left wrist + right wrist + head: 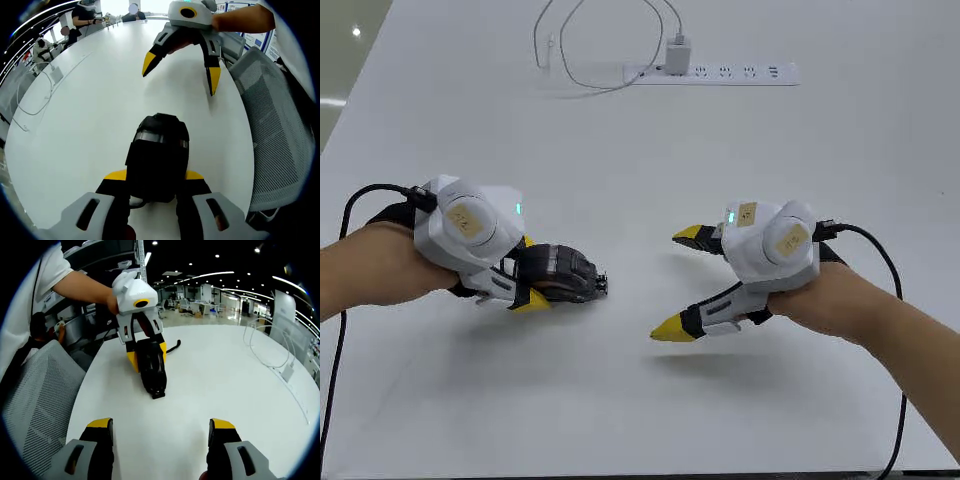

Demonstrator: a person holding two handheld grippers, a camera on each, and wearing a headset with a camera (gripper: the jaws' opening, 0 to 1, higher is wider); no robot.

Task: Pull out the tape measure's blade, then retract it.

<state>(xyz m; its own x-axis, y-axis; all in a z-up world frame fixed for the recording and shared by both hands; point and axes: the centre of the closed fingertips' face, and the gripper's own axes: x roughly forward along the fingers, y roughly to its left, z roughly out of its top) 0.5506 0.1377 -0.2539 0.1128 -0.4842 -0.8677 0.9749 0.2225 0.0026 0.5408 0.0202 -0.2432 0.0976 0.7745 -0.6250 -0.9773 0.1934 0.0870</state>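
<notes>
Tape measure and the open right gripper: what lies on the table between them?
Nothing. The white table between the tape measure and the right gripper is bare; the head view and right gripper view show it.

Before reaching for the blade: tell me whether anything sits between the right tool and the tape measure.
Nothing visible. Bare table lies between the open right tool and the tape measure held by the left tool.

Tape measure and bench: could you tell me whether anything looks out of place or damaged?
Nothing stands out. The tape measure sits squarely in the left gripper, blade not drawn out; the right gripper is open opposite.
</notes>
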